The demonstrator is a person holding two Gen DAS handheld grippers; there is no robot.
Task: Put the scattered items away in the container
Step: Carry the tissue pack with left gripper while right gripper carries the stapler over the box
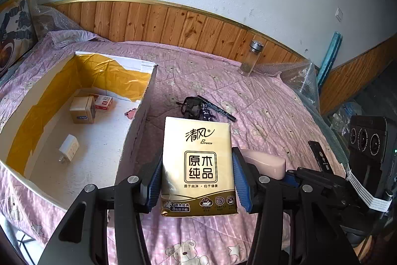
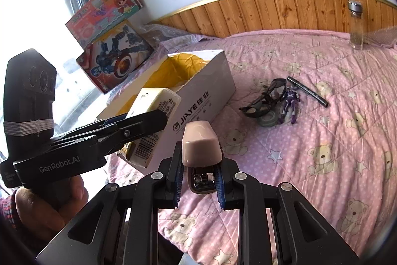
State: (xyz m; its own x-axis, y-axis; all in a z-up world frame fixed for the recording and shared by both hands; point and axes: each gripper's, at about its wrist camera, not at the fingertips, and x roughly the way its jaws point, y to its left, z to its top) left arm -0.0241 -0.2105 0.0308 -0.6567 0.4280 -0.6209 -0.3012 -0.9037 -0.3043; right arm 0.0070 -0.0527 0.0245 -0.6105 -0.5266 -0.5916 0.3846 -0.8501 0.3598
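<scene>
The left claw (image 1: 197, 174) grips a gold tissue pack (image 1: 198, 165) just right of the open cardboard box (image 1: 139, 121) on the bed (image 1: 260, 101); the right claw (image 2: 199, 180) clamps a pink stapler (image 2: 199, 147); sunglasses (image 2: 264, 98), a purple figure (image 2: 290, 103) and a pen (image 2: 307, 91) lie farther right.

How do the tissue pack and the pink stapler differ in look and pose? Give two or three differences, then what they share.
The tissue pack is a flat, gold, printed packet; the pink stapler is a rounded, plain, hard object. The tissue pack sits in the left gripper, beside the cardboard box; the pink stapler sits in the right gripper. Both are clamped between jaws above the pink bedspread, not yet in the box.
</scene>
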